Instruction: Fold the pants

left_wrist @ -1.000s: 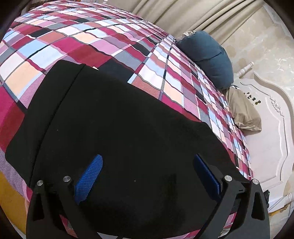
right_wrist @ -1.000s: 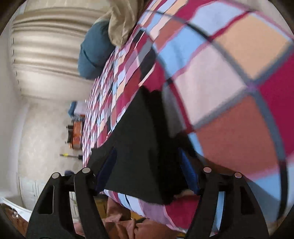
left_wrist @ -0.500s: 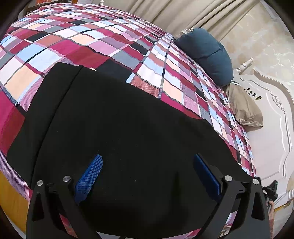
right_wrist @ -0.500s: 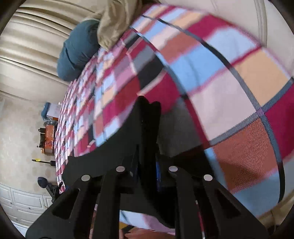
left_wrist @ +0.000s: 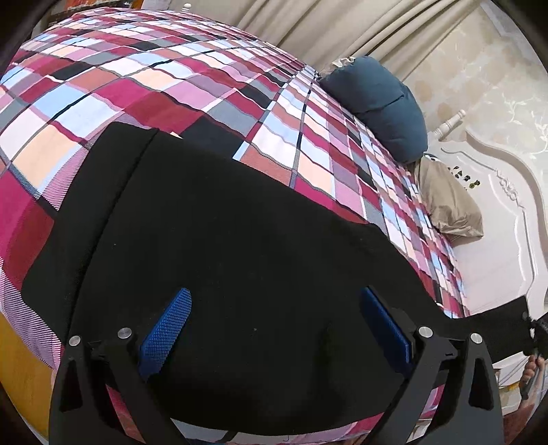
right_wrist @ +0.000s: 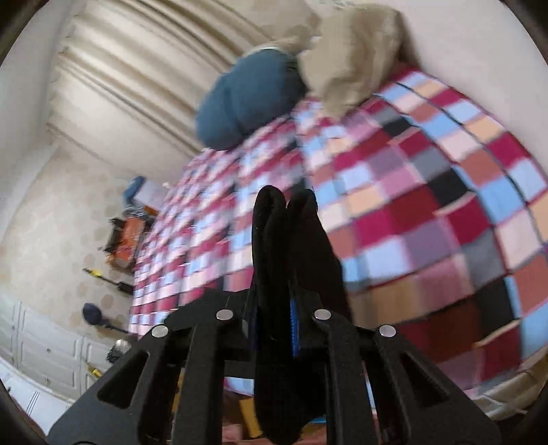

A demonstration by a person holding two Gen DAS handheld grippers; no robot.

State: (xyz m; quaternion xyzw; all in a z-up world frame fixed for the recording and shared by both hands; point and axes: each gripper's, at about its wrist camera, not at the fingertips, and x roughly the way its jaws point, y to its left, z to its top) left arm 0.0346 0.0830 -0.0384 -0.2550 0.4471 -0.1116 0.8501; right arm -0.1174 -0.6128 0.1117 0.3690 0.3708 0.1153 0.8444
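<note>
Right gripper (right_wrist: 274,328) clamped on pants (left_wrist: 239,274) end, lifted off the bed (left_wrist: 171,85); left gripper (left_wrist: 274,328) jaws apart, above the pants.
Step, judged: first fold. Next: carry end across toward far hem, left pinning cloth.

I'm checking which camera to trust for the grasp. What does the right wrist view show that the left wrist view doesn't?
Only the right wrist view shows the right gripper shut on a bunched fold of the black pants, lifted off the bed, plus floor clutter by the wall.

Only the left wrist view shows the left gripper open above the pants, most of which lie spread flat, and the white headboard.

Both show the plaid bedspread, the blue pillow, the tan pillow and the curtains.
</note>
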